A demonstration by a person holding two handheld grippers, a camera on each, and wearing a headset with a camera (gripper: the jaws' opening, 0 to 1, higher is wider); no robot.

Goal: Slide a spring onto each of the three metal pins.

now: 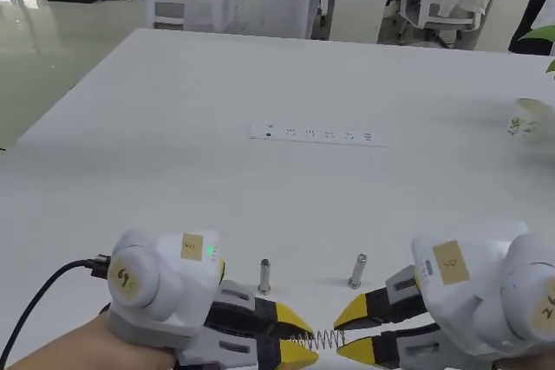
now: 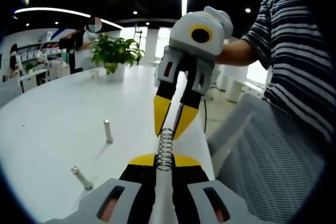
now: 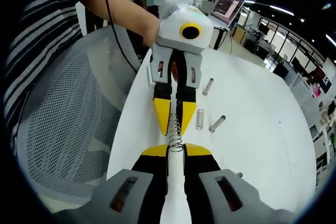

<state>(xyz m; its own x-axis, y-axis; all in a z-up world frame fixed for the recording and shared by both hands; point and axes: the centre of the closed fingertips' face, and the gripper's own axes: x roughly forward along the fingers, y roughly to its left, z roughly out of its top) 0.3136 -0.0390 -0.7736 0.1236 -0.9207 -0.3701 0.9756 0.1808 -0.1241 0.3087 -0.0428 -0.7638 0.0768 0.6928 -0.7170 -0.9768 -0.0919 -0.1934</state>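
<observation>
A thin metal spring hangs level between my two grippers, just above the table's near edge. My left gripper is shut on its left end and my right gripper on its right end. In the left gripper view the spring runs from my own yellow tips up to the right gripper. Two upright metal pins stand on the white table just beyond the spring. The right gripper view has a second spring lying loose between the two pins.
A white power strip lies across the middle of the table. A patterned cup stands at the right edge, a potted plant beside it. Chairs stand at the far side, and a mesh chair at the near edge.
</observation>
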